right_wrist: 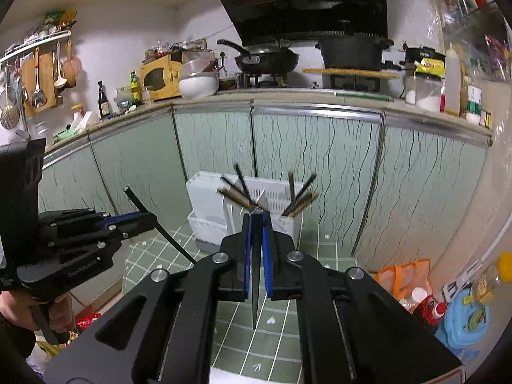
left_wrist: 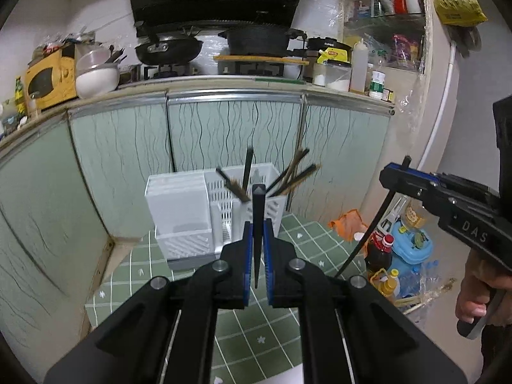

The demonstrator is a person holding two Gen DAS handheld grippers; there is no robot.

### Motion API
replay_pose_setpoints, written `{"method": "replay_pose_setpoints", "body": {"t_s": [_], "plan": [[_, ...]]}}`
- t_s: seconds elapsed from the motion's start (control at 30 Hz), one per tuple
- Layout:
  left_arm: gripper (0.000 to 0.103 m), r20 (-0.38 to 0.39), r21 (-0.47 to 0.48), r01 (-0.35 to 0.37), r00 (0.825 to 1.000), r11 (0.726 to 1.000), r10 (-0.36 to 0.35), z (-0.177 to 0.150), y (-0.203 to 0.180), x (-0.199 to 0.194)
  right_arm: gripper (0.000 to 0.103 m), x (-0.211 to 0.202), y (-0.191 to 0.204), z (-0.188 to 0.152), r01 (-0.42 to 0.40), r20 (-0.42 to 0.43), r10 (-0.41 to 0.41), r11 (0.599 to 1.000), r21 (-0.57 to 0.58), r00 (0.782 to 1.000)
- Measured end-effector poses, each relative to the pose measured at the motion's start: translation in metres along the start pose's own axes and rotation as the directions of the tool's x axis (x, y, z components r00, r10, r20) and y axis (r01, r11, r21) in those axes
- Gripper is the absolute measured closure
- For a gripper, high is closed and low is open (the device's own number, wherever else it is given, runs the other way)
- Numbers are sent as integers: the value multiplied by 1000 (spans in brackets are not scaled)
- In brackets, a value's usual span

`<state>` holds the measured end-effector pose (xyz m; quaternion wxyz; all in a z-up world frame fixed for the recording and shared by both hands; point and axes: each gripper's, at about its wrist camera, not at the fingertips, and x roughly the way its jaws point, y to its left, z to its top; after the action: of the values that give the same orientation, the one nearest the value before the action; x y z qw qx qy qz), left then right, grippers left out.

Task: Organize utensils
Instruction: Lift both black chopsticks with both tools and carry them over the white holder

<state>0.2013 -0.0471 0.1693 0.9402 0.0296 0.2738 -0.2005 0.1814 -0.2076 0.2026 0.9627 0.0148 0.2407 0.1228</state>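
Note:
A white slotted utensil holder (left_wrist: 220, 214) stands on the green tiled surface, with several dark and brown chopsticks (left_wrist: 294, 172) leaning in its compartments; it also shows in the right wrist view (right_wrist: 243, 211). My left gripper (left_wrist: 257, 227) is shut on a black chopstick (left_wrist: 258, 224), held upright just in front of the holder. My right gripper (right_wrist: 256, 224) is shut on another black chopstick (right_wrist: 255, 272), tip down, in front of the holder. The right gripper shows at the right of the left wrist view (left_wrist: 396, 176); the left gripper shows at the left of the right wrist view (right_wrist: 144, 220).
Pale green cabinet doors (left_wrist: 233, 134) stand close behind the holder. The counter above carries a wok (left_wrist: 166, 49), a black pot (left_wrist: 259, 40), a white bowl (left_wrist: 96, 78) and bottles. To the right on the floor are an orange bag (left_wrist: 348, 224), bottles and a blue toy (left_wrist: 411, 246).

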Motion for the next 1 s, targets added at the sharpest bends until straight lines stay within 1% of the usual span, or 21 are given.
{"method": "replay_pose_setpoints", "body": {"t_s": [0.17,0.3,0.43,0.63,0.83,1.0], "plan": [[97,17,11,9,1000,1000,-9,30,-3,2,97,2,-7,35,-5,18,6,1000,-8,1000],[97,15,14,21,1000,1000,-21,55,-4,8,97,8,-13,61,-7,26,7,1000,-15,1000],[97,17,21,32,999,999,-32,83,-7,17,97,17,-17,89,-7,33,8,1000,-27,999],[97,21,38,48,999,998,-49,122,-13,31,97,35,-21,120,-7,40,8,1000,-26,999],[97,22,49,42,999,998,-44,147,-10,52,97,60,-22,145,6,39,-4,999,-48,999],[97,10,56,26,1000,998,-26,158,2,74,97,83,-33,159,1,47,1,999,-41,999]]}}
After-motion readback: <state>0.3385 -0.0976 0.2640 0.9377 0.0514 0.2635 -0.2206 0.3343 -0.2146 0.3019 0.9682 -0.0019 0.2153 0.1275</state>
